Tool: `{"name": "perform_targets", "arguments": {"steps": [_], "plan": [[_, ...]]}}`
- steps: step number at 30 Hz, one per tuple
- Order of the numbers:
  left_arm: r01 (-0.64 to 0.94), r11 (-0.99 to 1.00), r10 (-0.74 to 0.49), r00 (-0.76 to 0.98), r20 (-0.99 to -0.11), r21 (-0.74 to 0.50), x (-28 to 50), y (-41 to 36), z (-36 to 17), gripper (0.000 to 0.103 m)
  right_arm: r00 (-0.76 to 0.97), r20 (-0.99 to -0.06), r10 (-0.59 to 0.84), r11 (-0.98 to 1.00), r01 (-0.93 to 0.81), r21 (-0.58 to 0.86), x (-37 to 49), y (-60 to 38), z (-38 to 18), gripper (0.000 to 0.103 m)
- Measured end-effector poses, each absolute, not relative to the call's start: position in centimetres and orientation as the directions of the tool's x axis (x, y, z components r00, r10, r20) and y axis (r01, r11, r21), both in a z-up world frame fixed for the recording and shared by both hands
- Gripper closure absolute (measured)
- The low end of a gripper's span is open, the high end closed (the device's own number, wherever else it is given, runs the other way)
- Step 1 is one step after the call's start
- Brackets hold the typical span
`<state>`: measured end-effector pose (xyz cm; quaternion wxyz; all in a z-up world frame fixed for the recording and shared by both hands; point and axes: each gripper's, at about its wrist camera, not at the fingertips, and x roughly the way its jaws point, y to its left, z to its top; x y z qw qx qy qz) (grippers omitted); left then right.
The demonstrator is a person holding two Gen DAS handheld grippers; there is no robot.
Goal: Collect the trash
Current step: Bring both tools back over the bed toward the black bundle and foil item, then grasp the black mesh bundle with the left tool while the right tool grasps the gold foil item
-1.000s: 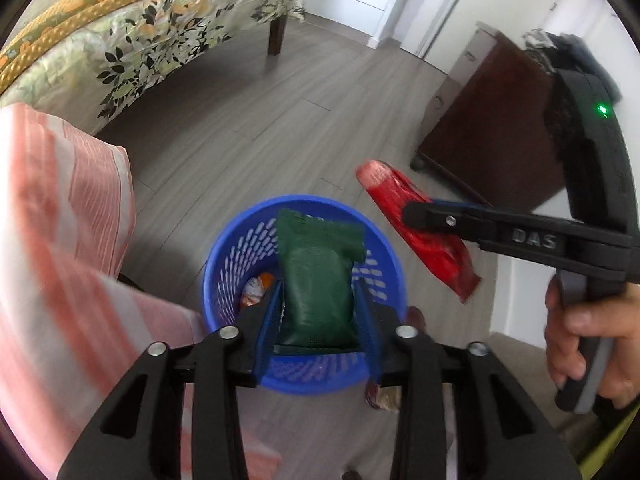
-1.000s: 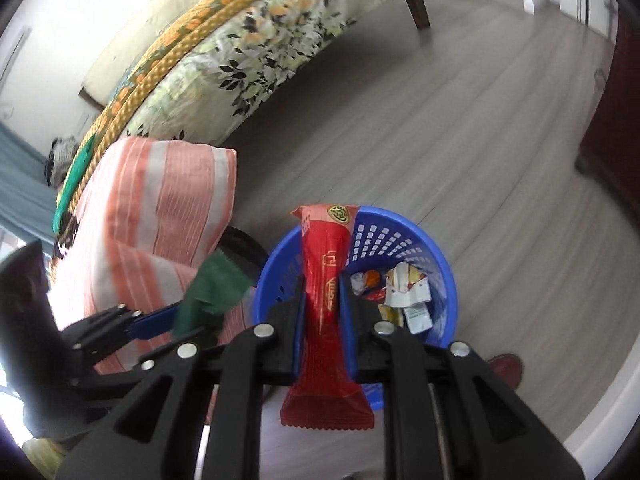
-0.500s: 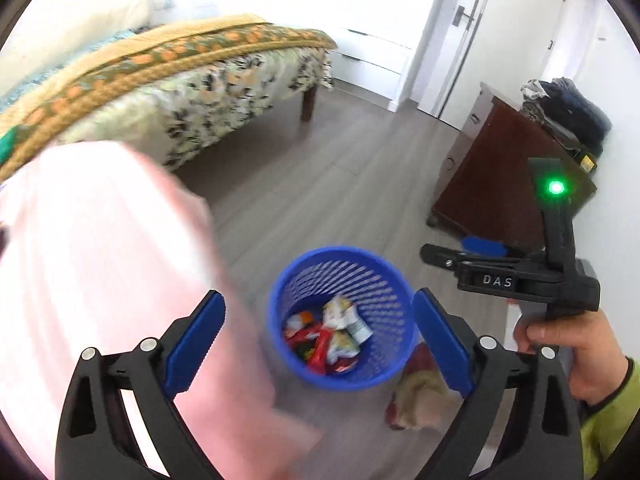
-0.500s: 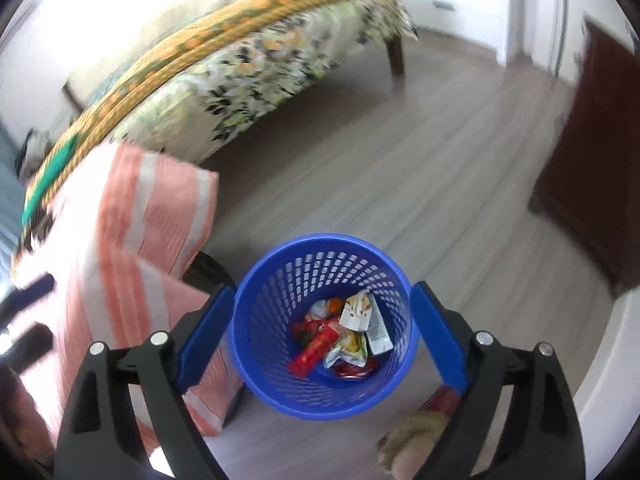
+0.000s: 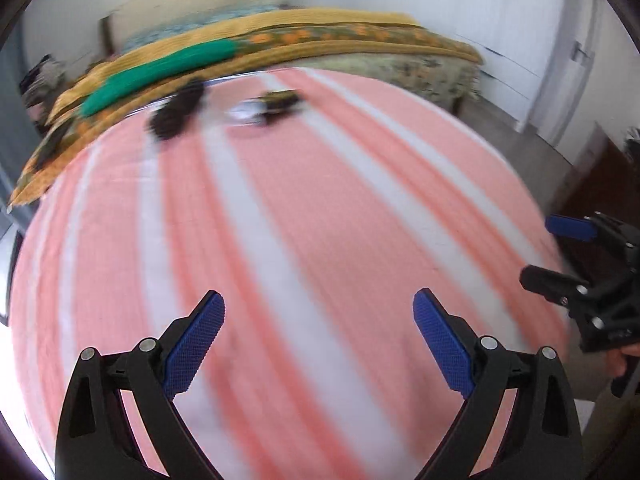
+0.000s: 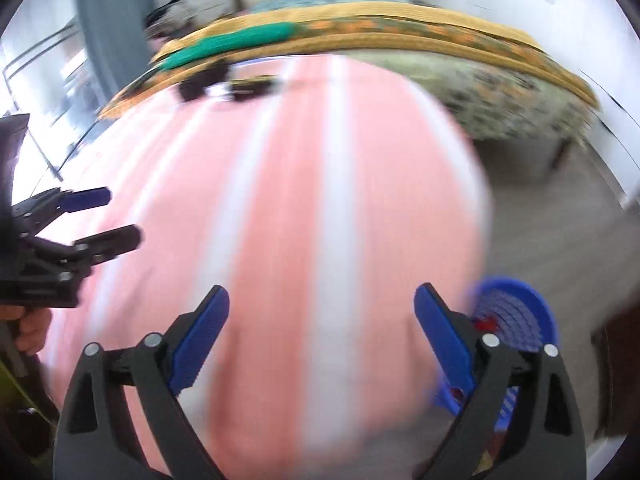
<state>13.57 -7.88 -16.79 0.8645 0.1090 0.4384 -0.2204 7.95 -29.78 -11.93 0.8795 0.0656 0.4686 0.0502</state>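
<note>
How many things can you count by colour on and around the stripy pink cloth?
Blue: 1, the blue basket
Green: 1, the green strip on the bed cover
Dark: 2, blurred dark things at the stripy pink cloth's far edge; what they are can't be told
Total: 4

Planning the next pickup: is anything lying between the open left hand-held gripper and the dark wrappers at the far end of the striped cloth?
Nothing visible: only bare striped cloth lies between the left hand-held gripper and the blurred dark wrappers.
</note>
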Motion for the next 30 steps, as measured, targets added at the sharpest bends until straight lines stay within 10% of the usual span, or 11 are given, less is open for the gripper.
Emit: {"name": "perform_targets", "arguments": {"steps": [25, 30], "plan": [[0.399, 0.917, -0.256, 0.553, -0.793, -0.017, 41.6, -3.6, -16.4, 0.01, 0.549, -0.827, 0.126, 0.992, -0.085, 0.094, 14.9, -22.1, -13.9, 0.005], [0.453, 0.89, -0.22, 0.537, -0.814, 0.059, 42.5, -5.3, -17.7, 0.052, 0.548, -0.827, 0.126, 0.992, -0.085, 0.095, 14.9, -22.1, -13.9, 0.005]]}}
